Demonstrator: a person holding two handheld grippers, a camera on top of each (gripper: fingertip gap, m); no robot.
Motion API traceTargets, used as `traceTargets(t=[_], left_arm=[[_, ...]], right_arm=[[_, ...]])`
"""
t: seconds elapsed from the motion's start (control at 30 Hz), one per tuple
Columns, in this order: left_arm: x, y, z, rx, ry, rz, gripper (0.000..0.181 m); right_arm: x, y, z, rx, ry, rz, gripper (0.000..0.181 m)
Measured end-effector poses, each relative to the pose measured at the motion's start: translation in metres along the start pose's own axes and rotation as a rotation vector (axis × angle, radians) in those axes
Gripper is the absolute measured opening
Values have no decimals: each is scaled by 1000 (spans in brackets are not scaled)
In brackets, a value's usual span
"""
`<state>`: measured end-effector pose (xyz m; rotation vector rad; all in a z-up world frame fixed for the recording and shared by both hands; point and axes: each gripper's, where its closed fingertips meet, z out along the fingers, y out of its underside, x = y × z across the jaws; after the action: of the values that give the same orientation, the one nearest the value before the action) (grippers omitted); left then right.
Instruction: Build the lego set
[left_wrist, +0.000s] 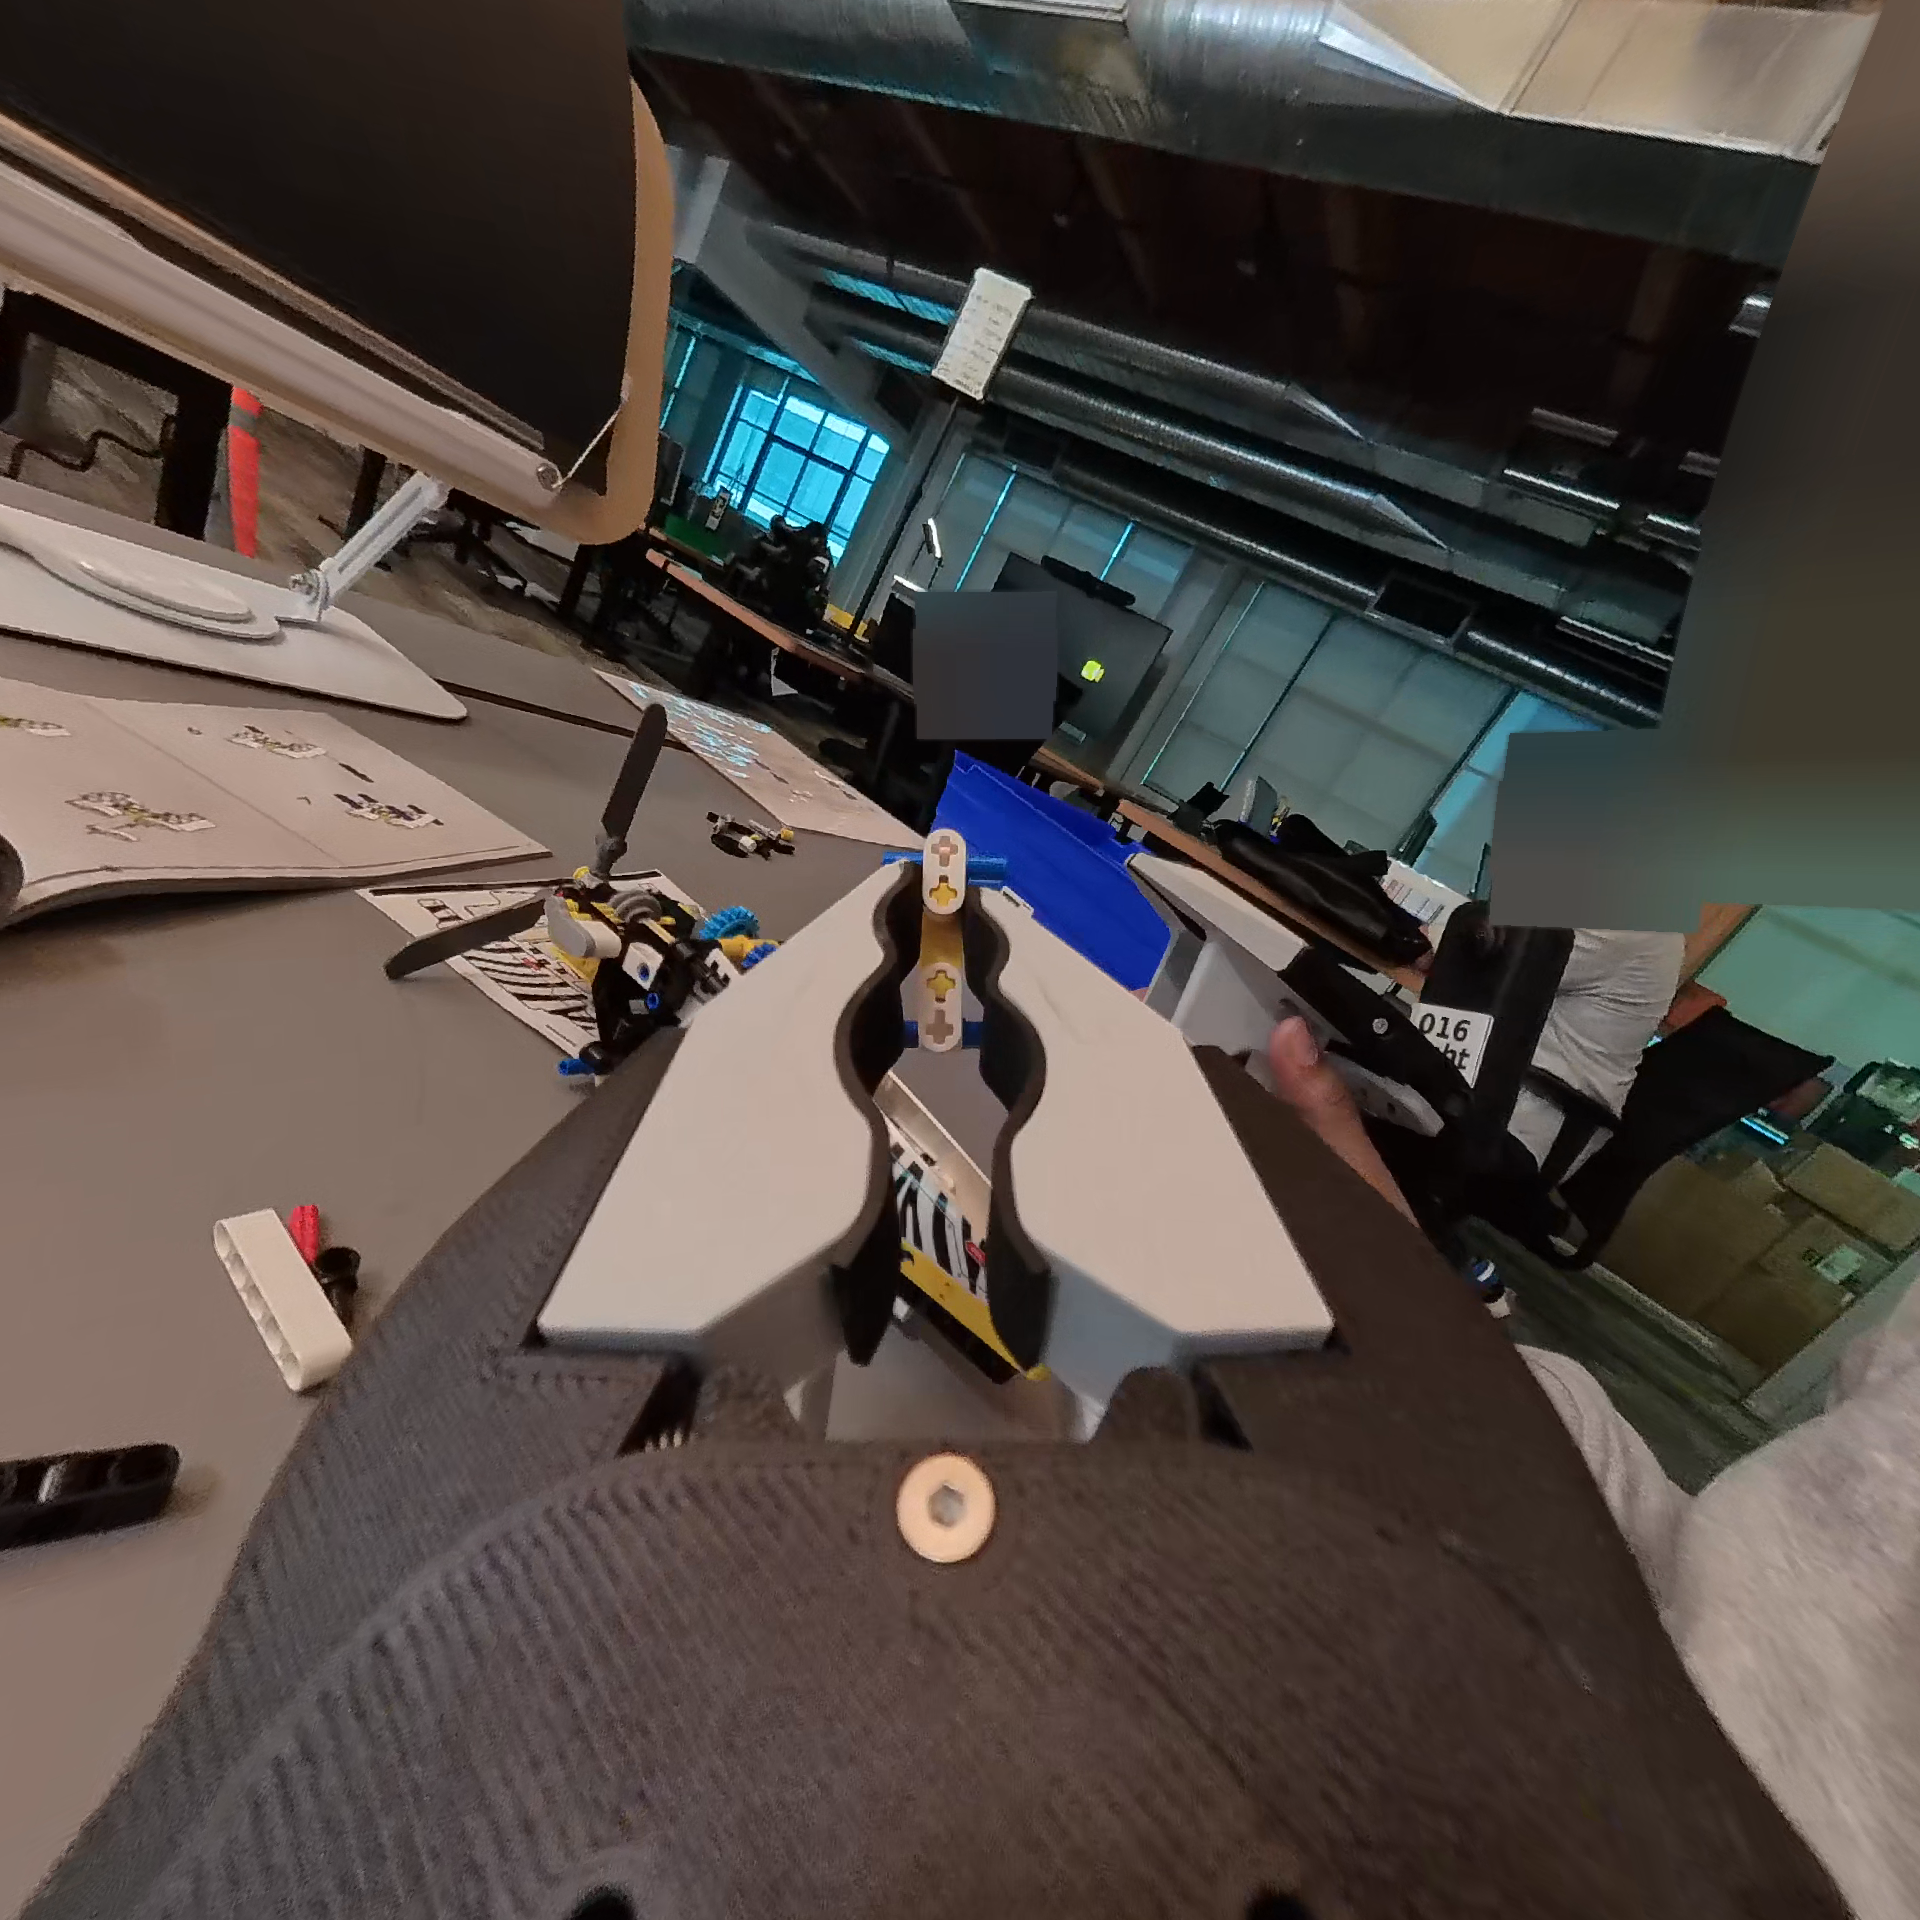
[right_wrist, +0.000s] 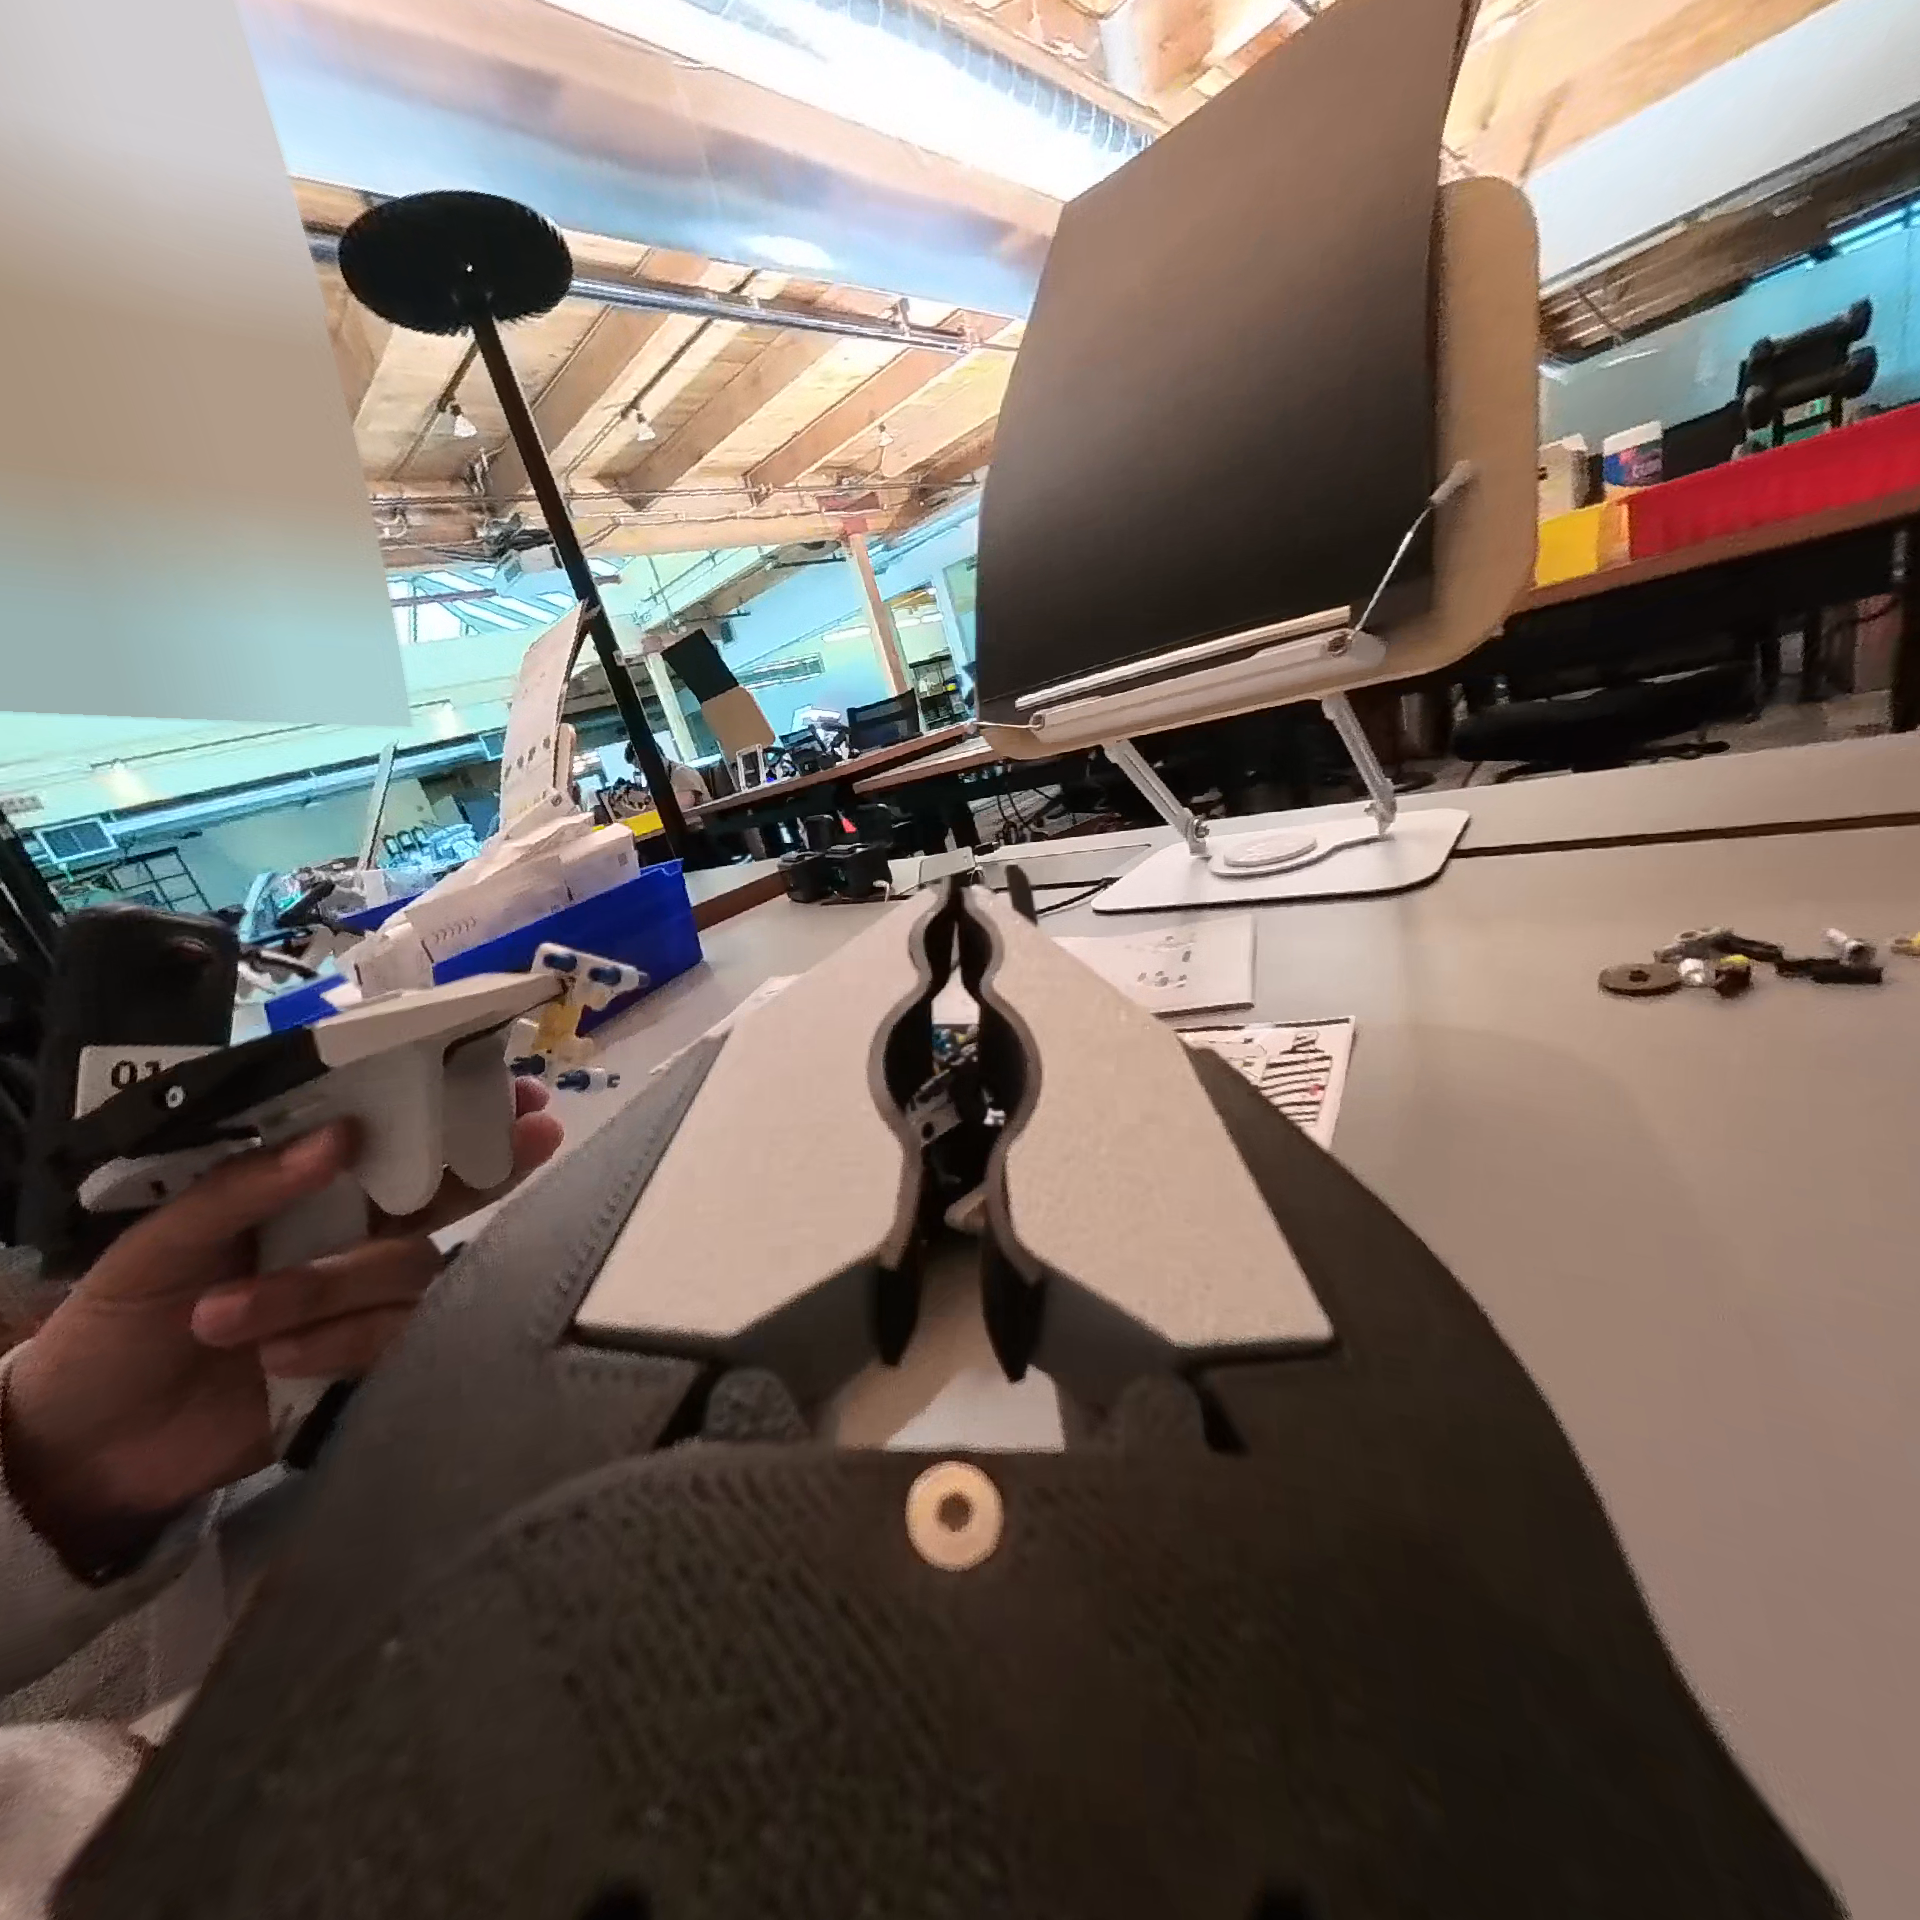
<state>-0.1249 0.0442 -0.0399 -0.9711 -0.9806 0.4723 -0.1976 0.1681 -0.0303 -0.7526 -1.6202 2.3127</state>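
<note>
Left wrist view, from left to right: short black beam with holes (left_wrist: 83, 1488) flat on the grey worktop (left_wrist: 208, 1039). Next, small white beam (left_wrist: 281, 1313) with a red pin (left_wrist: 305, 1234) just beside it. Farther back, open paper building booklet (left_wrist: 239, 800). Then the half-built black and yellow lego model with grey propeller blades (left_wrist: 623, 935), sitting on a striped sticker sheet (left_wrist: 520, 971). In the middle, left tongs (left_wrist: 943, 914) squeezed narrow on a small white and yellow lego piece with blue pins (left_wrist: 941, 951), held up off the worktop. Behind it, blue plastic bin (left_wrist: 1049, 862). At right, the right tongs (left_wrist: 1226, 914) in a hand (left_wrist: 1311, 1081).

Right wrist view, from left to right: hand (right_wrist: 177, 1299) holding the left tongs (right_wrist: 530, 987), same white and yellow piece (right_wrist: 578, 997) at the tip, just in front of the blue bin (right_wrist: 582, 930). In the middle, right tongs (right_wrist: 961, 904) closed tight, tips touching, nothing between them. Behind, dark screen on a silver stand (right_wrist: 1226, 416). Far right, little heap of loose small parts (right_wrist: 1745, 961) on the worktop (right_wrist: 1558, 1247).
</note>
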Motion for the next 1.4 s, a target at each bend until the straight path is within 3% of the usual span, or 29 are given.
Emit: traceTargets(t=[0.3, 0.43, 0.53, 0.67, 0.87, 1.1, 1.27, 1.4], left_arm=[[-16, -1, 7, -81, -64, 10, 5], [-12, -15, 1, -76, -38, -61, 5], [-15, -19, 0, -61, -55, -130, 5], [-5, -4, 6, -79, -19, -125, 5], [15, -10, 12, 13, 53, -254, 4], [23, -17, 14, 129, -6, -260, 4], [33, -13, 17, 171, -27, -257, 4], [44, -7, 21, 154, 7, -265, 4]], right_arm=[[-10, 6, 5, -37, -18, -77, 1], [-16, 8, 5, -46, -57, -91, 12], [-30, 11, 5, -57, -128, -138, 21], [-61, 24, 7, -90, -246, -240, 23], [-109, 46, 12, -186, -357, -370, 30], [-112, 58, 19, -233, -258, -591, 32], [-111, 58, 24, -253, -206, -419, 36], [-102, 44, 22, -199, -154, -379, 26]])
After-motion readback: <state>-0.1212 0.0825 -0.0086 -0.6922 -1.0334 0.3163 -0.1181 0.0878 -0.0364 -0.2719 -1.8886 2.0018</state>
